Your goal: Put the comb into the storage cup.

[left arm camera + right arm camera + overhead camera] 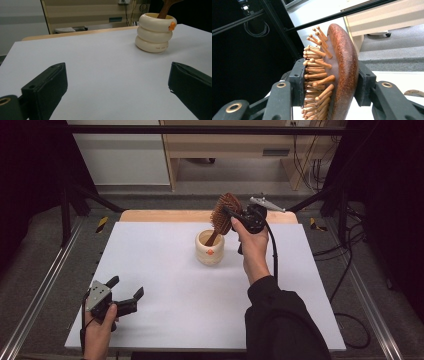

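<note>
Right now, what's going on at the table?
A person's right gripper has its jaws shut on the head of a wooden hairbrush, whose handle dips into a cream ringed cup at the middle of the white table. The left gripper sits open near the front left corner, holding nothing.

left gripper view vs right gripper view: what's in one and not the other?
Left gripper view alone: the cream ringed cup with its orange tab, standing on the white table, plus the left gripper open. Right gripper view alone: the right gripper shut on the wooden hairbrush head, bristles against one pad. Shared: the hairbrush; its handle sits in the cup.
</note>
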### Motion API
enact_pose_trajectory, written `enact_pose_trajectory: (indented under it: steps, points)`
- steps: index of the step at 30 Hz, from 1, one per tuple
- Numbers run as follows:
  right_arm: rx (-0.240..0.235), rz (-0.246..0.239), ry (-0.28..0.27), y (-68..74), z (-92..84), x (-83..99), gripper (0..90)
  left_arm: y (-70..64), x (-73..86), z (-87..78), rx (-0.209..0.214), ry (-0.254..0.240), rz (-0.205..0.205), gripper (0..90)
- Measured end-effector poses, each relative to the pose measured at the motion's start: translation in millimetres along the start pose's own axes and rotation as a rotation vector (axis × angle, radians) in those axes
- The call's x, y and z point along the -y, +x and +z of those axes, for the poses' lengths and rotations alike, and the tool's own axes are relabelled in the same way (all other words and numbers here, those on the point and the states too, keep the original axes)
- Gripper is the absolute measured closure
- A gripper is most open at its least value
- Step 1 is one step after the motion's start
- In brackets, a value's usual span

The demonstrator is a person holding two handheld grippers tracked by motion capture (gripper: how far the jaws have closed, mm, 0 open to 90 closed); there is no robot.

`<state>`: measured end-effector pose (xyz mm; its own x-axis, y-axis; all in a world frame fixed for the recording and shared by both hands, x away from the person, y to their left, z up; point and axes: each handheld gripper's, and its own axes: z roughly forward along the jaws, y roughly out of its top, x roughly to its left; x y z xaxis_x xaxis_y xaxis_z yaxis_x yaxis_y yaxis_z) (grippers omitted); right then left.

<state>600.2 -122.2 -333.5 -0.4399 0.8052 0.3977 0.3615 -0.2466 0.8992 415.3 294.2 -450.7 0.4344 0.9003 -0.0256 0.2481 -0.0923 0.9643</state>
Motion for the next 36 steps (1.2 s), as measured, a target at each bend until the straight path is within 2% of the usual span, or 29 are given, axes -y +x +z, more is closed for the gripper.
enact_pose_trajectory:
  steps: [15, 18, 36]
  points:
    - [-0.001, 0.004, 0.007, -0.4, 3.5, 4.3, 52.2, 0.1, 0.0, 0.0, 0.000, 0.000, 0.000, 2.5]
    - [-0.005, 0.017, 0.005, -0.6, 4.8, 6.0, 52.2, 0.1, 0.0, -0.1, 0.000, 0.000, 0.000, 2.5]
    - [-0.003, 0.008, 0.021, 1.5, 10.0, 10.3, 52.2, -0.2, 0.0, 0.1, 0.003, 0.000, 0.001, 2.5]
